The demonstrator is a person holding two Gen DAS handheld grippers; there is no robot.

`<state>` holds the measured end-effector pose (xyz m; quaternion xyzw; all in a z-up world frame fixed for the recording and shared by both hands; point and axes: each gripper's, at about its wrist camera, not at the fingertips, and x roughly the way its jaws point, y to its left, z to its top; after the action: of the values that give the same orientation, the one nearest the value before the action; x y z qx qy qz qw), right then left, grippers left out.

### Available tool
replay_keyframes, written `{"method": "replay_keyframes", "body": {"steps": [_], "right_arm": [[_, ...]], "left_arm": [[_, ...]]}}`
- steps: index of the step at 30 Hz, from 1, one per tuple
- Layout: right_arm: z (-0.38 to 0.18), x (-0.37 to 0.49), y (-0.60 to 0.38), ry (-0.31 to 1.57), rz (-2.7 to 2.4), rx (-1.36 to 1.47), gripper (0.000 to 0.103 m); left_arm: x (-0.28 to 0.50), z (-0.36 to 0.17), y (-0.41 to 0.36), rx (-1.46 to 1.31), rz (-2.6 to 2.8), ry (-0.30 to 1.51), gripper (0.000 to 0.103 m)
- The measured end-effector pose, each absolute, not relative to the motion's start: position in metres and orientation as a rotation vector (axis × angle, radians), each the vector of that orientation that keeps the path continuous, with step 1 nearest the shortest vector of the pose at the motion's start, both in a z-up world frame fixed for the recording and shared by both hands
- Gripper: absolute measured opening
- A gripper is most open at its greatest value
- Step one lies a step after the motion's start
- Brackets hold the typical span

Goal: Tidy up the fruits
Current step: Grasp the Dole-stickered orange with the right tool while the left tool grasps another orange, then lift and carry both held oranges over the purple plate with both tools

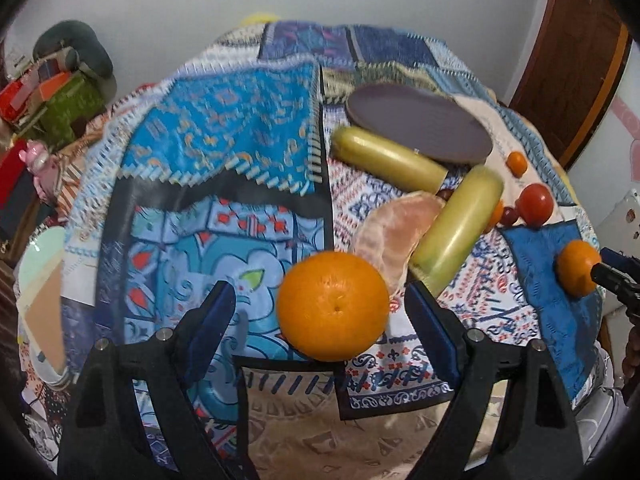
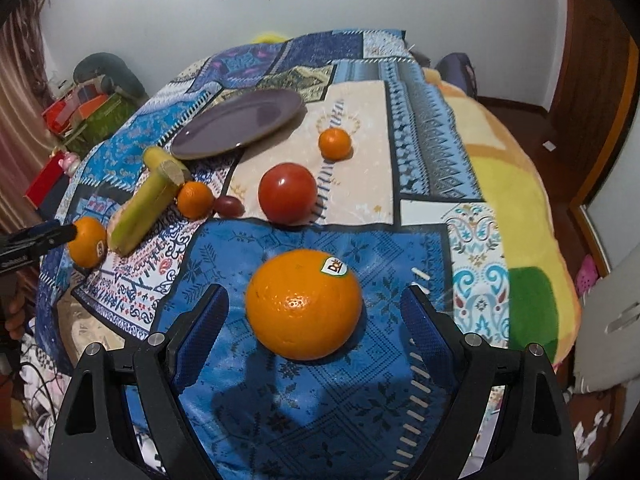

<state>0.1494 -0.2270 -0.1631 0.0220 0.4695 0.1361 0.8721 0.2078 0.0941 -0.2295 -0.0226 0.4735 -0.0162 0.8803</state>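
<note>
Between the right gripper (image 2: 314,304) fingers, spread wide and touching nothing: a big dimpled orange (image 2: 304,304) on the blue patchwork cloth (image 2: 400,240), white sticker reading "Do…". Beyond that orange: smooth red tomato (image 2: 287,193), small tangerine (image 2: 335,143), round purple plate (image 2: 238,122). Left of that orange: left gripper (image 1: 320,300), equally wide, around a second orange (image 1: 333,306), untouched.

- A white-and-green sticker (image 2: 334,267) sits at about 1 o'clock on the big orange (image 2: 304,304); its letters read roughly "Dol", the rest cut off.
- The far orange (image 2: 86,242) at 9 o'clock bears a small sticker (image 2: 100,247), too blurred to read.
</note>
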Motion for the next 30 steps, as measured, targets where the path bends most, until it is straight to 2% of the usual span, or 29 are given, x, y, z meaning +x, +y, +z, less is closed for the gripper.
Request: {"method": "replay_keyframes", "body": {"steps": [6, 8, 10, 11, 13, 21, 30], "right_arm": [[-0.176, 0.156, -0.222, 1.027, 0.301, 0.041, 0.086], [-0.182, 0.159, -0.221, 1.045, 0.309, 0.041, 0.081], [-0.186, 0.162, -0.219, 1.063, 0.318, 0.043, 0.072], [-0.188, 0.163, -0.219, 1.074, 0.324, 0.048, 0.071], [-0.19, 0.164, -0.22, 1.083, 0.338, 0.063, 0.068], [-0.189, 0.162, -0.219, 1.066, 0.323, 0.051, 0.067], [-0.164, 0.169, -0.224, 0.981, 0.302, 0.035, 0.066]], "left_arm": [[0.214, -0.241, 0.091, -0.058, -0.053, 1.003, 0.086], [0.217, -0.243, 0.09, -0.066, -0.057, 1.01, 0.075], [0.22, -0.247, 0.09, -0.083, -0.067, 1.028, 0.068], [0.222, -0.249, 0.091, -0.092, -0.07, 1.038, 0.067], [0.223, -0.249, 0.091, -0.092, -0.071, 1.037, 0.067], [0.221, -0.242, 0.093, -0.11, -0.065, 1.033, 0.066], [0.218, -0.2, 0.096, -0.105, -0.036, 0.932, 0.066]]}}
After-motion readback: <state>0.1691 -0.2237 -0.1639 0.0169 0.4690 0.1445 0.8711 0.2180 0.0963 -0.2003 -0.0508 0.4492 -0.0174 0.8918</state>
